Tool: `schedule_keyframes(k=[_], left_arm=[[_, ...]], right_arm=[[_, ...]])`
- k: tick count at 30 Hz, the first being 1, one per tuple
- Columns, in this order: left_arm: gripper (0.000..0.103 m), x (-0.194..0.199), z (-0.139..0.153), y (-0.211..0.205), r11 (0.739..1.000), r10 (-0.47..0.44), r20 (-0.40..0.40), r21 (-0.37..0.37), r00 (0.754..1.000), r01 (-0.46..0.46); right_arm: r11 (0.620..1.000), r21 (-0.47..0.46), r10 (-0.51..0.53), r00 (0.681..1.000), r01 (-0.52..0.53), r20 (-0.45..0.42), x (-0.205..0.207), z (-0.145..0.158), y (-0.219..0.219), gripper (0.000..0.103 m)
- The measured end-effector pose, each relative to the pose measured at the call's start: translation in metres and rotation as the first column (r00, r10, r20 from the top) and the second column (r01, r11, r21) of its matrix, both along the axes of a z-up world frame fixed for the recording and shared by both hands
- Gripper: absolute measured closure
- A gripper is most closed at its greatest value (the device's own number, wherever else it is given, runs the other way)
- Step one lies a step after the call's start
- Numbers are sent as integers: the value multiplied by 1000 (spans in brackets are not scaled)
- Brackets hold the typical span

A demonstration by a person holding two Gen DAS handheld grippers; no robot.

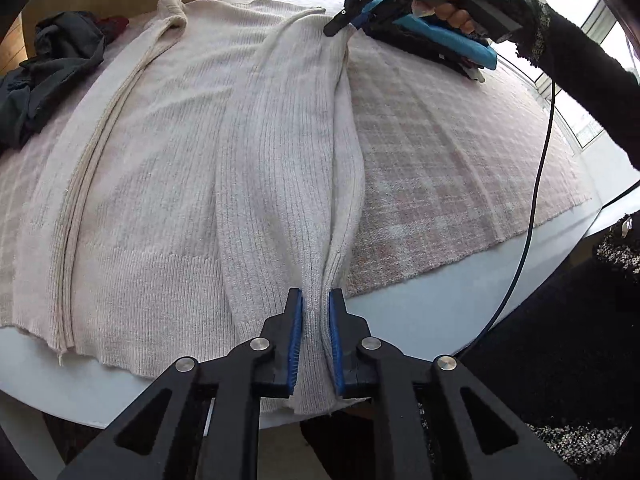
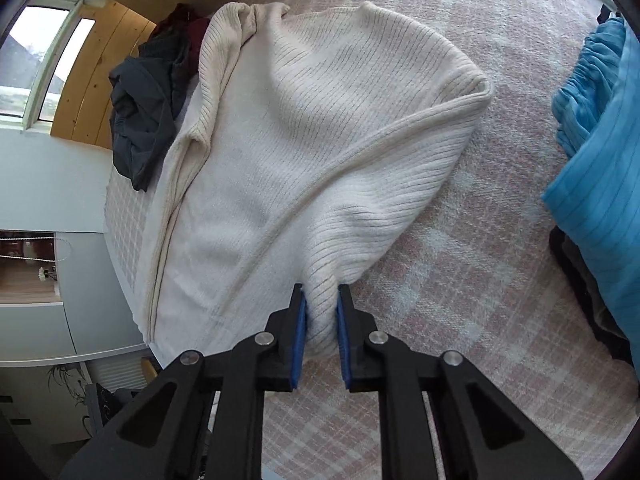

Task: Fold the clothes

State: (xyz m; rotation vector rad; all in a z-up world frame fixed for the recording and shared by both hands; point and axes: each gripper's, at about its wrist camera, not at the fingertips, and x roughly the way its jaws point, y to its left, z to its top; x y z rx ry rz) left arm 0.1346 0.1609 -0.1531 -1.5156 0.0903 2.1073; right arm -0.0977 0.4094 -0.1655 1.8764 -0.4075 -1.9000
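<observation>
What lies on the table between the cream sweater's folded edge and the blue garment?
Only bare pink plaid cloth lies between the cream ribbed knit sweater and the folded blue garment, seen in the right wrist view.

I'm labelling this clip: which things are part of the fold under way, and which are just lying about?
In the job:
cream sweater
left gripper
right gripper

Lying about:
dark clothes pile
blue garment
plaid blanket

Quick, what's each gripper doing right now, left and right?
Left gripper: closed on the cream sweater, at its near hem.
Right gripper: closed on the same sweater's far end.
</observation>
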Motion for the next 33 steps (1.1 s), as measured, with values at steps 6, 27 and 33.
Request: schedule_keyframes(k=[6, 27, 33], left_arm=[[91, -5, 18, -61, 969, 160, 13, 187, 987, -160], [49, -30, 10, -83, 981, 176, 12, 82, 984, -176], [53, -39, -13, -70, 993, 120, 61, -9, 991, -119]], right_arm=[[995, 74, 74, 996, -70, -49, -48, 24, -53, 90], [931, 271, 288, 949, -246, -128, -62, 4, -112, 60], [863, 399, 388, 913, -311, -127, -59, -29, -150, 94]])
